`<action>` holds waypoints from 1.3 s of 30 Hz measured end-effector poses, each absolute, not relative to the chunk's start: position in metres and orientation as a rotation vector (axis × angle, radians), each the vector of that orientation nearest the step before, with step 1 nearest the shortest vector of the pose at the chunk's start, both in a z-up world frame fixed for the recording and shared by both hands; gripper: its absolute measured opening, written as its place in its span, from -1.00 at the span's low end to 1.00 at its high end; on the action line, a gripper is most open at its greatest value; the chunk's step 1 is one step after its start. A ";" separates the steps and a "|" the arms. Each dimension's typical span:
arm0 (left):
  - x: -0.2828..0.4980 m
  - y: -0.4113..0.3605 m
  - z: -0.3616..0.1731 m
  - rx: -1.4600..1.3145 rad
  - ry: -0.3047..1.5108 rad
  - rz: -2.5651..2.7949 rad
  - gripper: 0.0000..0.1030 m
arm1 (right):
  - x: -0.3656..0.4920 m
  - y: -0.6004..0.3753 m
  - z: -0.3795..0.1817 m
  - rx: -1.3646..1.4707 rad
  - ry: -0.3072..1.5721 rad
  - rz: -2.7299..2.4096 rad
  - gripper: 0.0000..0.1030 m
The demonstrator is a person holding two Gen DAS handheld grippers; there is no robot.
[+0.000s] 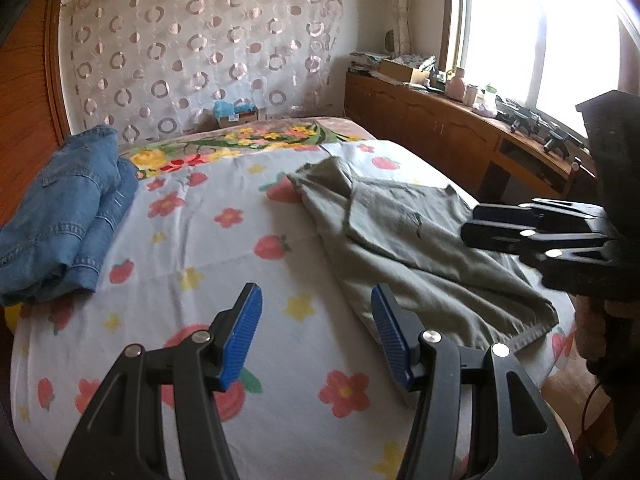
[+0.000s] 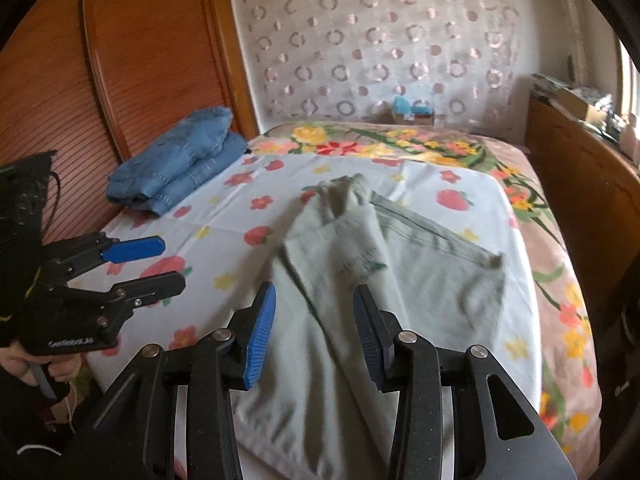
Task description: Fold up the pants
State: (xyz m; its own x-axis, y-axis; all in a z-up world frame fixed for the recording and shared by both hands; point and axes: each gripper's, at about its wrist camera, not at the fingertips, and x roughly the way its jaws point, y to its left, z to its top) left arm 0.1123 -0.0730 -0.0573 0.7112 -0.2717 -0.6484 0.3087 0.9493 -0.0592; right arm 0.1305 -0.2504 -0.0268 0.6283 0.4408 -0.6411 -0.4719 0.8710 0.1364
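Right wrist view: limp grey-green pants (image 2: 400, 276) under both grippers' (image 2: 315, 332) empty, parted ribbed blue jaws.

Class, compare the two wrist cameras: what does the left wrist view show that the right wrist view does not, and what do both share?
Only the left wrist view shows the bright window and the cluttered wooden counter beneath it. Only the right wrist view shows the hand gripping the left gripper's handle, plus more of the slatted wooden panel. Both share the green pants lying on the flowered sheet, the folded jeans and the circle-patterned curtain.
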 end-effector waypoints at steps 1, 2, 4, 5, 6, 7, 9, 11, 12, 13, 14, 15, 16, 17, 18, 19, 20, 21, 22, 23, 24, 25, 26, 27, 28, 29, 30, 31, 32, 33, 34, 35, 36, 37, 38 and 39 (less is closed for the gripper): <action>0.114 -0.071 -0.056 0.051 0.706 -0.320 0.09 | 0.137 -0.243 -0.028 -0.058 0.733 0.532 -0.22; 0.114 -0.070 -0.055 0.049 0.703 -0.318 0.09 | 0.141 -0.238 -0.030 -0.066 0.742 0.538 -0.22; 0.115 -0.066 -0.054 0.045 0.698 -0.313 0.09 | 0.150 -0.229 -0.033 -0.077 0.759 0.543 -0.22; 0.115 -0.064 -0.053 0.043 0.697 -0.311 0.09 | 0.154 -0.225 -0.035 -0.080 0.765 0.542 -0.22; 0.116 -0.062 -0.053 0.040 0.697 -0.310 0.09 | 0.160 -0.220 -0.037 -0.084 0.776 0.546 -0.22; 0.116 -0.061 -0.053 0.037 0.697 -0.310 0.09 | 0.164 -0.217 -0.039 -0.087 0.783 0.547 -0.22; 0.116 -0.058 -0.052 0.038 0.695 -0.310 0.09 | 0.172 -0.209 -0.043 -0.101 0.798 0.543 -0.22; 0.116 -0.055 -0.052 0.043 0.690 -0.303 0.09 | 0.180 -0.202 -0.047 -0.111 0.814 0.543 -0.22; 0.116 -0.054 -0.051 0.043 0.688 -0.301 0.09 | 0.183 -0.200 -0.049 -0.112 0.819 0.542 -0.22; 0.116 -0.051 -0.051 0.041 0.687 -0.299 0.09 | 0.186 -0.197 -0.050 -0.114 0.826 0.545 -0.22; 0.116 -0.050 -0.051 0.037 0.686 -0.298 0.09 | 0.188 -0.195 -0.052 -0.118 0.835 0.552 -0.28; 0.115 -0.049 -0.051 0.035 0.686 -0.298 0.09 | 0.191 -0.192 -0.054 -0.125 0.844 0.555 -0.31; 0.115 -0.048 -0.051 0.033 0.686 -0.297 0.09 | 0.193 -0.190 -0.055 -0.130 0.848 0.554 -0.32; 0.114 -0.048 -0.051 0.032 0.687 -0.296 0.09 | 0.195 -0.188 -0.057 -0.137 0.854 0.552 -0.40; 0.114 -0.048 -0.052 0.031 0.688 -0.296 0.09 | 0.197 -0.186 -0.060 -0.149 0.862 0.550 -0.46; 0.114 -0.048 -0.053 0.031 0.690 -0.296 0.09 | 0.199 -0.185 -0.062 -0.157 0.869 0.546 -0.54; 0.114 -0.048 -0.054 0.031 0.692 -0.296 0.09 | 0.201 -0.184 -0.063 -0.161 0.873 0.541 -0.69; 0.114 -0.048 -0.055 0.030 0.695 -0.296 0.09 | 0.202 -0.185 -0.065 -0.162 0.879 0.538 -0.77; 0.114 -0.049 -0.056 0.030 0.698 -0.297 0.09 | 0.205 -0.187 -0.067 -0.155 0.889 0.541 -0.86; 0.114 -0.049 -0.057 0.030 0.700 -0.299 0.09 | 0.206 -0.187 -0.067 -0.148 0.890 0.545 -0.95; 0.114 -0.050 -0.058 0.030 0.702 -0.300 0.09 | 0.206 -0.190 -0.065 -0.138 0.881 0.549 -0.96; 0.114 -0.051 -0.059 0.031 0.704 -0.303 0.09 | 0.204 -0.191 -0.062 -0.130 0.869 0.545 -0.97; 0.113 -0.053 -0.060 0.031 0.707 -0.306 0.09 | 0.204 -0.195 -0.058 -0.117 0.859 0.546 -0.99; 0.113 -0.055 -0.061 0.032 0.709 -0.309 0.09 | 0.204 -0.198 -0.055 -0.113 0.847 0.542 -0.99; 0.113 -0.057 -0.063 0.034 0.713 -0.312 0.09 | 0.203 -0.200 -0.052 -0.112 0.834 0.534 -0.99; 0.113 -0.059 -0.064 0.038 0.716 -0.317 0.09 | 0.203 -0.203 -0.049 -0.108 0.826 0.534 -1.00; 0.113 -0.061 -0.066 0.041 0.718 -0.319 0.09 | 0.203 -0.204 -0.047 -0.107 0.819 0.529 -1.00; 0.112 -0.063 -0.067 0.043 0.721 -0.321 0.09 | 0.203 -0.208 -0.043 -0.105 0.809 0.518 -1.00; 0.112 -0.064 -0.068 0.043 0.722 -0.324 0.09 | 0.203 -0.211 -0.040 -0.101 0.800 0.515 -1.00; 0.112 -0.066 -0.069 0.043 0.724 -0.328 0.09 | 0.203 -0.216 -0.036 -0.094 0.788 0.506 -1.00; 0.112 -0.068 -0.070 0.046 0.727 -0.330 0.09 | 0.203 -0.220 -0.033 -0.089 0.780 0.500 -1.00; 0.112 -0.070 -0.070 0.049 0.729 -0.333 0.09 | 0.204 -0.224 -0.031 -0.088 0.775 0.496 -1.00; 0.112 -0.072 -0.071 0.053 0.730 -0.336 0.09 | 0.204 -0.229 -0.028 -0.087 0.769 0.486 -1.00; 0.111 -0.074 -0.071 0.059 0.730 -0.338 0.09 | 0.205 -0.235 -0.025 -0.089 0.761 0.472 -1.00; 0.111 -0.075 -0.071 0.061 0.730 -0.340 0.09 | 0.206 -0.240 -0.023 -0.092 0.756 0.459 -1.00; 0.111 -0.076 -0.072 0.060 0.731 -0.343 0.09 | 0.208 -0.247 -0.020 -0.094 0.753 0.444 -1.00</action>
